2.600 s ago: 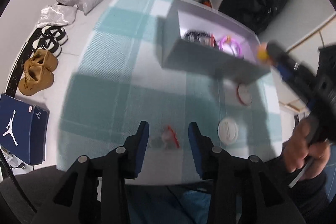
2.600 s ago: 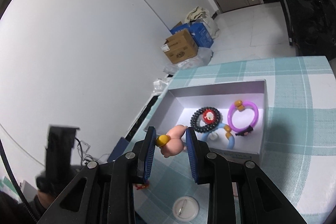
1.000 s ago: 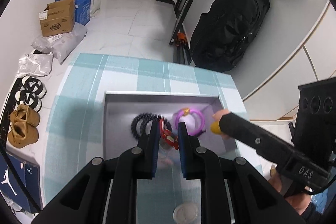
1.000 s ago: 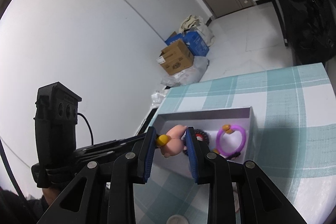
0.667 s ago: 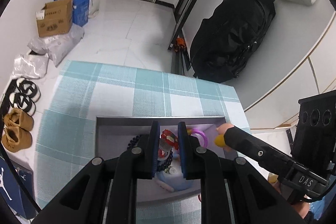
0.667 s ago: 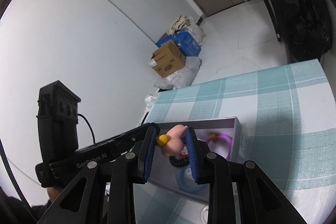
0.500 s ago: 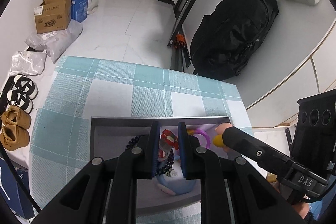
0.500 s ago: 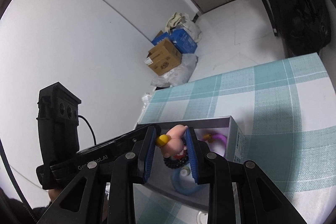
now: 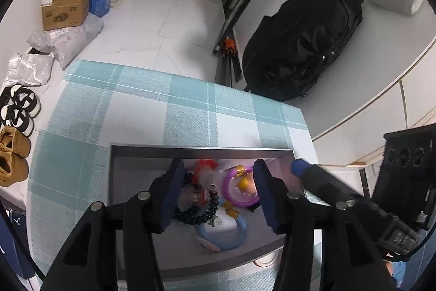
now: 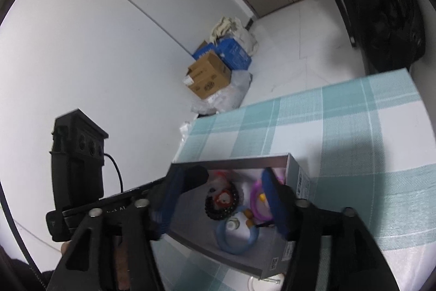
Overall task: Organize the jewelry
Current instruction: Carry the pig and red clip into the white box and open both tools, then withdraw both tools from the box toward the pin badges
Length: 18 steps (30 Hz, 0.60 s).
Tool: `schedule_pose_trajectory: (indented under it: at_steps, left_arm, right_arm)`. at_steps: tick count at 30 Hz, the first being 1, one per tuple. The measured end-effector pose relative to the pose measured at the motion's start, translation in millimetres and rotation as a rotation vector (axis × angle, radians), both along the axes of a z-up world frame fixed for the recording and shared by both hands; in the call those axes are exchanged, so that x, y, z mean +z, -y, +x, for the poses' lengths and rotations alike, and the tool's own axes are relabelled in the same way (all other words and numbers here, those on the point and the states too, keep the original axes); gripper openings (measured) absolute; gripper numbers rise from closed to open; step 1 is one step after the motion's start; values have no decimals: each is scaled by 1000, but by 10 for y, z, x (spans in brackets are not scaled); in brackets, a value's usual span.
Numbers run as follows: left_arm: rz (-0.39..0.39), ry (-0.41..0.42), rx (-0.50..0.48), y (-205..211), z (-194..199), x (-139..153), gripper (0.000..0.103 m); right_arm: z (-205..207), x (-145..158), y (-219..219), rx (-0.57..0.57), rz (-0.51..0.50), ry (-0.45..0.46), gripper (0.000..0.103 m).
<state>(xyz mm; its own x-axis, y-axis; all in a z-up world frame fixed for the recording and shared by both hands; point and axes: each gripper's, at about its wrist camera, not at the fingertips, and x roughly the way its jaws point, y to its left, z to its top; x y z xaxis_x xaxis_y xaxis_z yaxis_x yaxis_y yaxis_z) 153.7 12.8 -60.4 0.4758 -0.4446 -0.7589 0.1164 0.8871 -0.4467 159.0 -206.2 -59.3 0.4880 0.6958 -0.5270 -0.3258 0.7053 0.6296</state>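
Observation:
An open grey box (image 9: 117,182) stands on the teal checked tablecloth (image 9: 163,105); it also shows in the right wrist view (image 10: 239,162). Inside lie a black bead bracelet (image 9: 196,212), a red-bowed clear piece (image 9: 204,173), a purple ring (image 9: 231,195), a small pink figure (image 9: 245,186) and a blue ring (image 9: 226,233). My left gripper (image 9: 218,187) is open over the box, empty. My right gripper (image 10: 220,201) is open over the same box, empty. The bracelet (image 10: 222,201) and blue ring (image 10: 237,236) show between its fingers.
A white round piece (image 9: 264,261) lies just in front of the box. Beyond the table are a black bag (image 9: 299,45), cardboard boxes (image 9: 65,7), plastic bags and shoes (image 9: 13,149) on the floor.
Both grippers opened over the box. The red-bowed piece left my left gripper and the pink figure left my right gripper; both now lie in the box.

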Motion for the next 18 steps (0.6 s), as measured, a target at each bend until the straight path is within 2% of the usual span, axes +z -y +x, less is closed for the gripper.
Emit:
schedule_pose_trajectory:
  at_steps: [3,6,9,13,16,18]
  left_arm:
    - [15,-1,4,-16,-32,11,48]
    - [38,19,8,-20,-93,45,48]
    - [60,54,11,-14,-178,98,48]
    - [130,109,31,23,-349,173,48]
    - [154,138,47,43,-466,231,49]
    - [178,163,64,48,-531,272,54]
  right_arm:
    - [-19,45,50,-15,13,20,63]
    - [-45,55,96,-35,15,23,69]
    - [-68,66,116,-45,6,27,70]
    - [-126,106,126,-51,2,50,70]
    - [-193,142,126,-50,-1,74,74]
    - [-251,159,117,-42,-13,91,74]
